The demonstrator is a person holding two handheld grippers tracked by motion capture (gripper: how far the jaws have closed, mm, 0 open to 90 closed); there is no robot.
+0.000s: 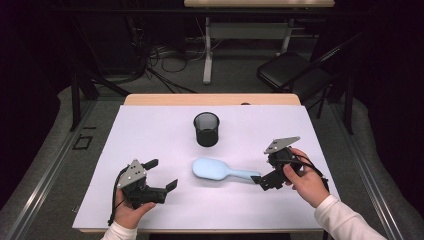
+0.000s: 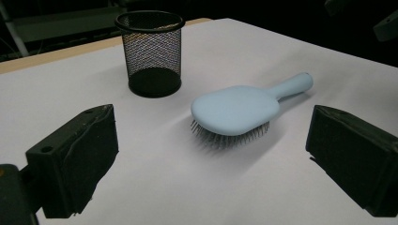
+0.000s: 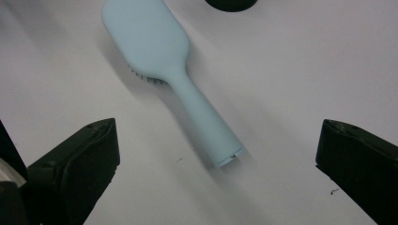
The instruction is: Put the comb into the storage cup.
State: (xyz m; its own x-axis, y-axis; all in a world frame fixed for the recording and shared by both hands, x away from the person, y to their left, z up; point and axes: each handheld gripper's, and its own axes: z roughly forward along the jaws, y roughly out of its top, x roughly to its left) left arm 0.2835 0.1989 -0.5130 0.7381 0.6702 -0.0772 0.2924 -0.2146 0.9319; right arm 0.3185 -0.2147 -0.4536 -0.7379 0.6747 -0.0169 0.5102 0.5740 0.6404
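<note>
1. A light blue hairbrush (image 1: 220, 171) lies bristles down on the white table cover (image 1: 150, 130), near the middle of the table, with its handle pointing toward the person's right
2. A black mesh cup (image 1: 206, 128) stands upright just behind the brush head, apart from it
3. The right gripper (image 1: 256, 181) sits at the handle's end; its jaws are spread wide and hold nothing. In the right gripper view the handle tip lies between the two jaws, touching neither
4. The left gripper (image 1: 161, 174) rests to the left of the brush head, near it but not touching, jaws spread wide and holding nothing
5. In the left gripper view the brush (image 2: 239, 110) lies ahead between the jaws, with the cup (image 2: 150, 51) farther back to the left
</note>
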